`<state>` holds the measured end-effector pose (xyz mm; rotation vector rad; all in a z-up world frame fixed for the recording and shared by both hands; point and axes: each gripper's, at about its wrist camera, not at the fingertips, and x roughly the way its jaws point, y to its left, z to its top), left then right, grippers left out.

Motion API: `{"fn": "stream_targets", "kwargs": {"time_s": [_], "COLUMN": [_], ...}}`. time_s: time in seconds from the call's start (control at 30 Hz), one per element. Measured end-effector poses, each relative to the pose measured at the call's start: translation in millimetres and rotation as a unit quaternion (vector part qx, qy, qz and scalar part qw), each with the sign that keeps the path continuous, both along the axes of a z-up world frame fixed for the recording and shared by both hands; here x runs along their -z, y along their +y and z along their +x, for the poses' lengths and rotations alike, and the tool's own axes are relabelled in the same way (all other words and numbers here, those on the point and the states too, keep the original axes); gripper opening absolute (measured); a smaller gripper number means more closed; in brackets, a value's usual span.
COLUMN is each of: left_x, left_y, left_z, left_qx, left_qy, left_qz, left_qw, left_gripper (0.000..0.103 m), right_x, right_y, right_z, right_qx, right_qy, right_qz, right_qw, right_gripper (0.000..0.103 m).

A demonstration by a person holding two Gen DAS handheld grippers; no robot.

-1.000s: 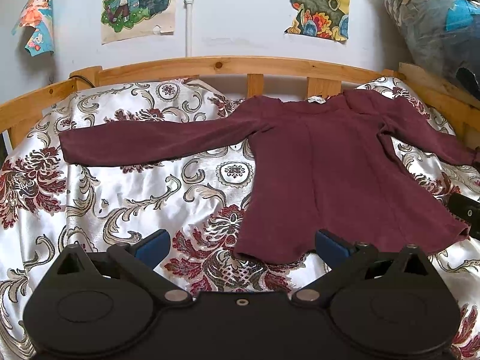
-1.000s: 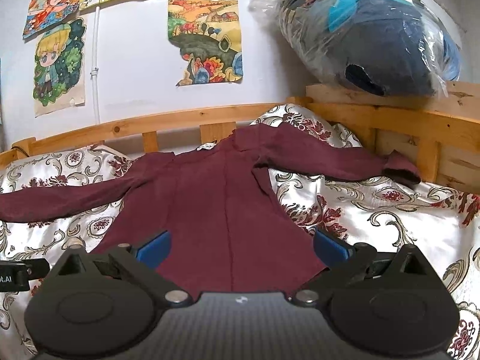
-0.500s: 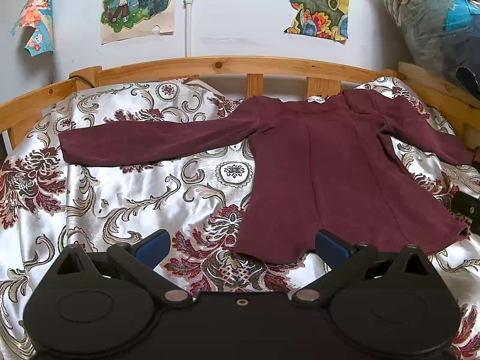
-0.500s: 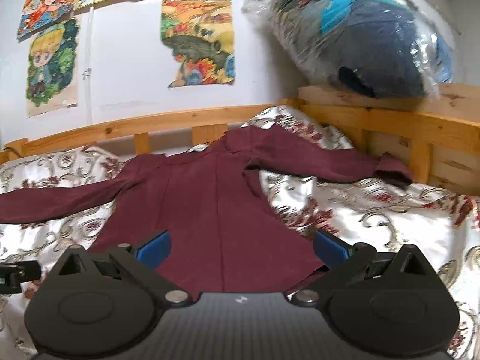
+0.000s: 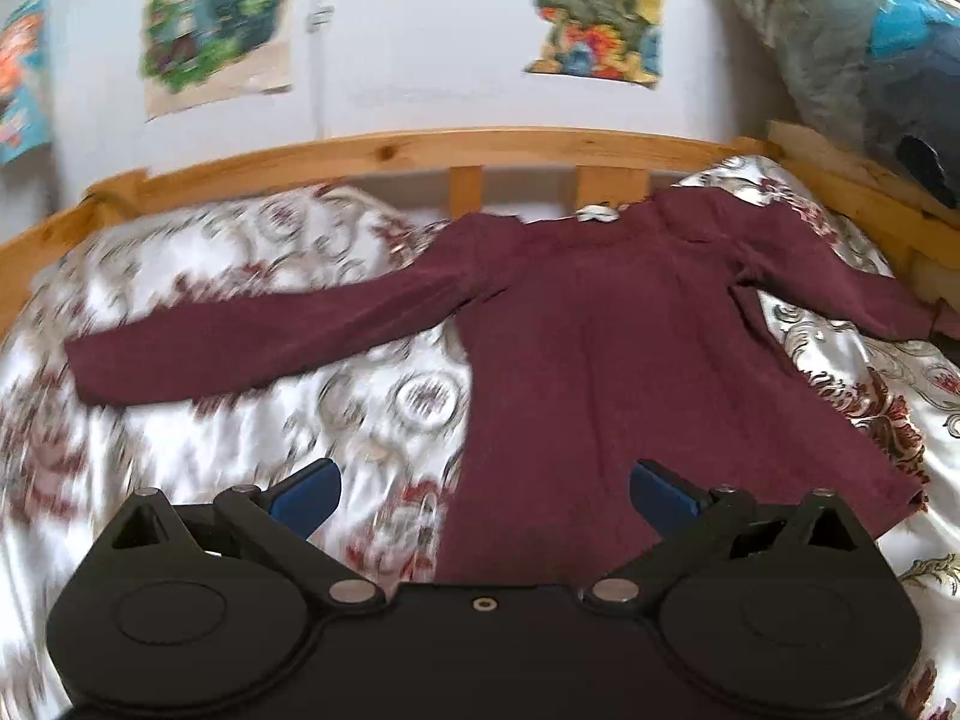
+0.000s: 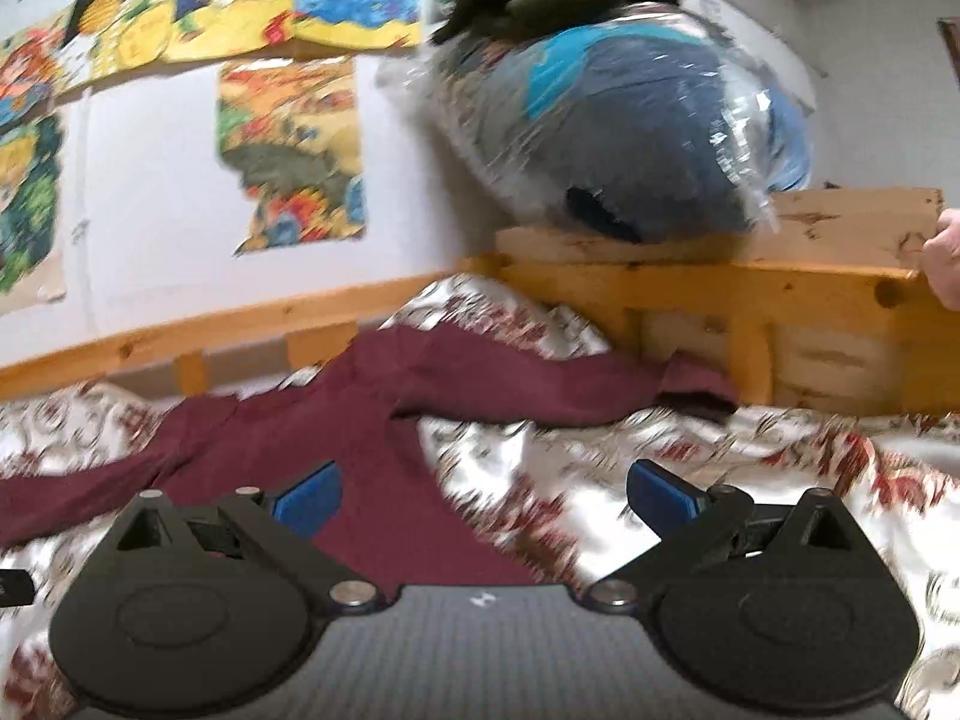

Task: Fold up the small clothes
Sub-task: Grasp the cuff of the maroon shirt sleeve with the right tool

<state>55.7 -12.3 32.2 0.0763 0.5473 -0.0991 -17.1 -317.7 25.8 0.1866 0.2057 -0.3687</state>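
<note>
A maroon long-sleeved top (image 5: pixel 630 360) lies flat on the patterned satin bedspread (image 5: pixel 210 420), sleeves spread to both sides. My left gripper (image 5: pixel 483 495) is open and empty, just above the top's near hem. My right gripper (image 6: pixel 480 495) is open and empty, above the top's right side (image 6: pixel 384 480), facing the right sleeve (image 6: pixel 540 384) whose cuff lies by the wooden bed frame. Both views are blurred by motion.
A wooden bed rail (image 5: pixel 420 150) runs along the far side and the right (image 6: pixel 750 294). A plastic-wrapped bundle (image 6: pixel 630 120) sits on the right rail. Posters hang on the white wall (image 5: pixel 210 18). A hand (image 6: pixel 945 258) shows at the right edge.
Both grippers have moved forward and up. The right gripper has swung to the right toward the right sleeve. The top has not moved.
</note>
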Motion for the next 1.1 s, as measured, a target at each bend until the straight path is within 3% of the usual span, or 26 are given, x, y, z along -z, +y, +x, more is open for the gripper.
{"fn": "stream_targets", "kwargs": {"time_s": [0.17, 0.3, 0.4, 0.6, 0.7, 0.77, 1.1], "left_x": [-32.7, -39.8, -25.5, 19.1, 38.4, 46.5, 38.4], "left_y": [-15.3, -31.8, -48.1, -73.7, -78.0, -77.3, -59.4], "left_z": [47.4, 83.1, 107.7, 134.8, 144.2, 148.5, 141.2], "left_qx": [0.019, 0.02, 0.03, 0.072, 0.095, 0.101, 0.12], "left_qy": [-0.006, 0.004, 0.012, 0.043, 0.062, 0.07, 0.069], "left_qz": [0.049, 0.049, 0.025, 0.001, 0.003, 0.007, 0.03], "left_qw": [0.9986, 0.9986, 0.9992, 0.9965, 0.9936, 0.9924, 0.9898], "left_gripper": [0.102, 0.102, 0.102, 0.102, 0.102, 0.102, 0.102], "right_x": [-17.5, -20.6, -15.4, 6.7, 20.0, 27.4, 39.9], "right_y": [-44.2, -77.4, -98.9, -108.2, -111.2, -112.6, -147.6], "right_z": [31.9, 76.9, 102.5, 144.9, 168.6, 181.9, 223.2], "right_qx": [0.05, 0.054, 0.054, 0.044, 0.038, 0.037, 0.058], "right_qy": [0.006, 0.102, 0.163, 0.224, 0.241, 0.253, 0.293], "right_qz": [-0.006, -0.032, -0.056, -0.163, -0.197, -0.22, -0.216], "right_qw": [0.999, 0.993, 0.984, 0.96, 0.95, 0.941, 0.93], "right_gripper": [0.103, 0.103, 0.103, 0.103, 0.094, 0.082, 0.071]}}
